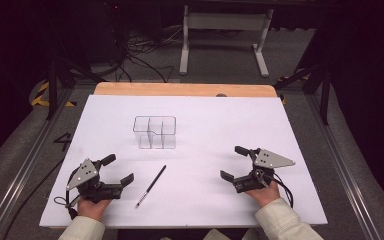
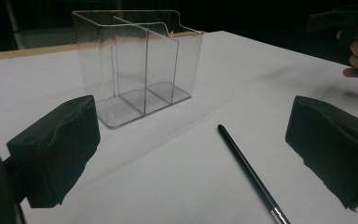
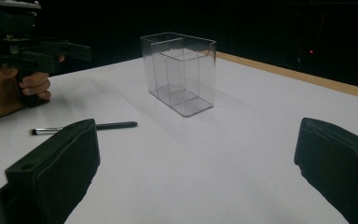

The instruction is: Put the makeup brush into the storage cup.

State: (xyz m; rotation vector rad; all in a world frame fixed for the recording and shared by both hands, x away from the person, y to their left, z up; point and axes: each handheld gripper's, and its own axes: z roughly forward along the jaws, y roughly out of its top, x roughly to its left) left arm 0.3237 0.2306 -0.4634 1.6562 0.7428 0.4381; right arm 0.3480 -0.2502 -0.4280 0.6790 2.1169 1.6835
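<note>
A clear plastic organiser with several compartments stands upright and empty near the middle of the white table. A thin black pen with a silver tip lies flat in front of it, slanted toward the organiser. My left gripper rests open at the near left, just left of the pen, jaws wide with nothing between them. My right gripper rests open at the near right, well apart from the pen. The left gripper view has the organiser ahead and the pen between the jaws' line. The right gripper view has the organiser and pen.
The table's wooden far edge runs across the back. Beyond it are a white metal stand and cables on a dark floor. Metal rails flank the table. The other hand and gripper sit at the left of the right gripper view.
</note>
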